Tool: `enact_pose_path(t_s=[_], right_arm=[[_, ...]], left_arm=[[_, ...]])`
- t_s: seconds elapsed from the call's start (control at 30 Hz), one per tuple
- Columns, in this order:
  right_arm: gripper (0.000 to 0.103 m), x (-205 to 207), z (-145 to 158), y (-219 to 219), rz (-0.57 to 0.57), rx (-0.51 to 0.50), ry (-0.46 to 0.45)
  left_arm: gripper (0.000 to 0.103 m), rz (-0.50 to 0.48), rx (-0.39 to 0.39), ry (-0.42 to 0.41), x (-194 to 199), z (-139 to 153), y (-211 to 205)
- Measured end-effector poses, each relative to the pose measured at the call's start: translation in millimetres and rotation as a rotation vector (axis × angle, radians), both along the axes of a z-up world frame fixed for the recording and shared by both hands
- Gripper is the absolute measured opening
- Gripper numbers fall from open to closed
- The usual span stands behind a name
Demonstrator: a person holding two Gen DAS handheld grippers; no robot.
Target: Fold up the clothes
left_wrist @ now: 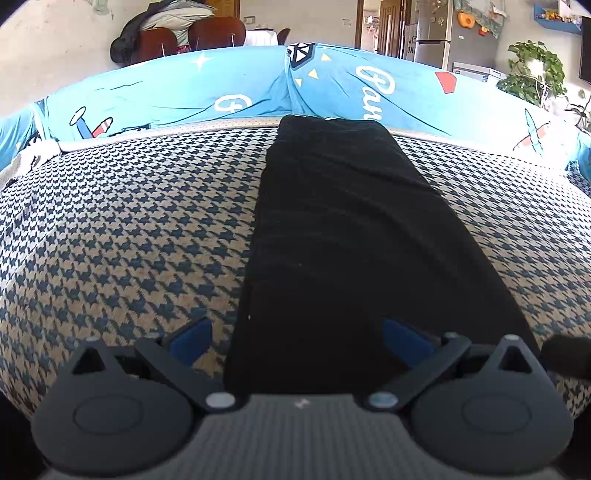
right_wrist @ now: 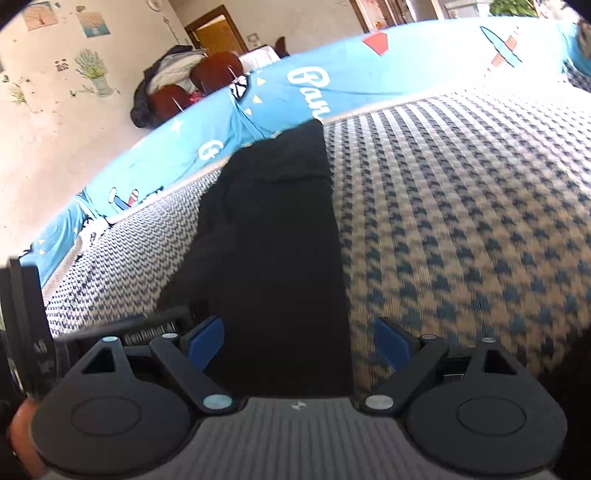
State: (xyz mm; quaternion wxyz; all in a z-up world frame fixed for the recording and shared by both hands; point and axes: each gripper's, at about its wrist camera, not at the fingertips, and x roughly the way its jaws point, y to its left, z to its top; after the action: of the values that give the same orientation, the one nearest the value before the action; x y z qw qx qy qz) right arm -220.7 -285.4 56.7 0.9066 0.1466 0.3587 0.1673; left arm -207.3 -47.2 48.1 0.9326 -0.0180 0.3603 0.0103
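A long black garment [left_wrist: 347,229] lies flat in a narrow strip on the houndstooth sofa seat [left_wrist: 129,221], running from the near edge back to the blue backrest. My left gripper [left_wrist: 297,338] hovers over its near end, jaws wide apart, the garment's left edge between the blue fingertips [left_wrist: 192,338]. In the right wrist view the same black garment [right_wrist: 273,251] runs up the middle. My right gripper [right_wrist: 299,341] is open above its near right edge, with nothing pinched. The other gripper's body [right_wrist: 26,314] shows at the left border.
A blue cartoon-print cover [left_wrist: 184,88] drapes the sofa backrest. Behind it stand brown chairs [left_wrist: 214,35] heaped with dark and light clothes. A fridge [left_wrist: 432,33] and a leafy plant [left_wrist: 535,70] stand at the far right. Houndstooth seat [right_wrist: 461,203] stretches to the garment's right.
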Motion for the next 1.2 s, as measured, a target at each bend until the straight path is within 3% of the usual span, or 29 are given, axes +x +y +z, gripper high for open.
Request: enact_pose_path(t_s=[0.53,0.87,1.2], right_arm=[[0.089,64,23,-7,0.194,0.035,0.030],[0.089,102,32,-3,0.260,-0.008,0.031],[0.087,137,32,-9,0.274,-0.014,0.037]], left_arm=[[0.103,-0.025,-0.007,0.022,4,-1,-5],[0.103,-0.017,-0.022,0.060,12,1,-6],[0.103,-0.047,-0.024,0.042,23,14,-11]])
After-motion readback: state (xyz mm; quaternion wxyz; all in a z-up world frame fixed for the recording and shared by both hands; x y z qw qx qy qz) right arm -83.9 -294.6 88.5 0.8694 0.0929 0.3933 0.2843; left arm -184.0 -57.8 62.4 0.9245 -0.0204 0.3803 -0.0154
